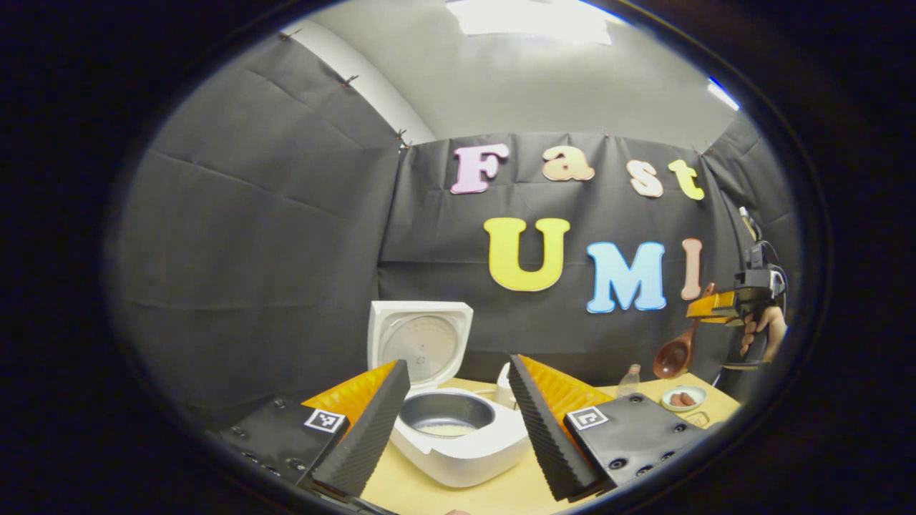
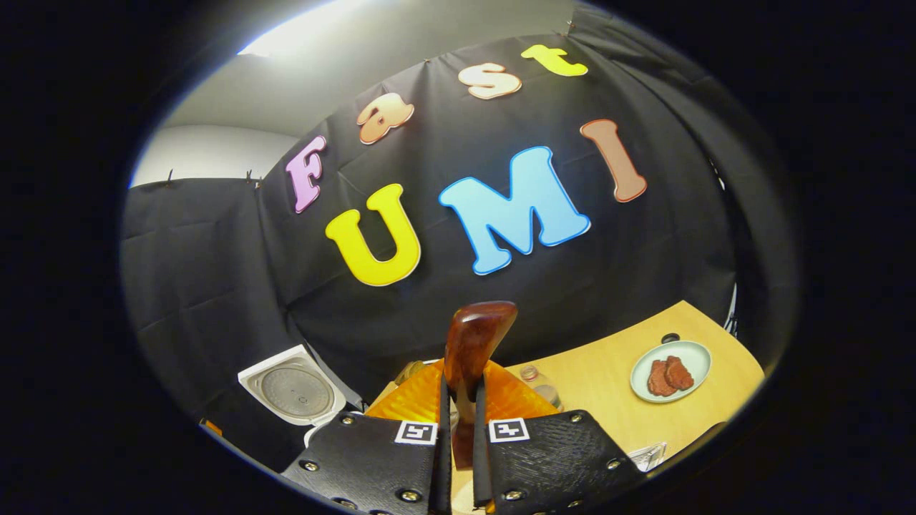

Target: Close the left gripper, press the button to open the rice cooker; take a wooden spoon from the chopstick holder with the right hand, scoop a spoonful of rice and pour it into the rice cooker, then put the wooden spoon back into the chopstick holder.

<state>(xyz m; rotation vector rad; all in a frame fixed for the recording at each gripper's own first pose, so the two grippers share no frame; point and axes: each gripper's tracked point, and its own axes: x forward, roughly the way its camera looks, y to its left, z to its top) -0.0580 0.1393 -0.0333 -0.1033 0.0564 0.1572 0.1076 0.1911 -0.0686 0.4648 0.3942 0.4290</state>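
The white rice cooker (image 1: 458, 447) stands open on the table, its lid (image 1: 420, 342) upright and a pale layer lying in the grey inner pot (image 1: 447, 415). My left gripper (image 1: 458, 365) is open just in front of it, one finger on either side of the pot. Far to the right, my right gripper (image 1: 715, 306) is held up by a hand (image 1: 762, 332), with the wooden spoon (image 1: 676, 352) hanging bowl-down from it. In the right gripper view, my right gripper (image 2: 458, 390) is shut on the spoon handle (image 2: 476, 336). The cooker lid (image 2: 293, 390) sits low on the left.
A small plate with reddish-brown food (image 1: 683, 398) (image 2: 669, 372) sits at the right of the wooden table (image 1: 429, 493) (image 2: 608, 365). A clear bottle (image 1: 630, 379) (image 2: 540, 386) stands near it. A white container (image 1: 504, 386) is partly hidden behind my left gripper's finger.
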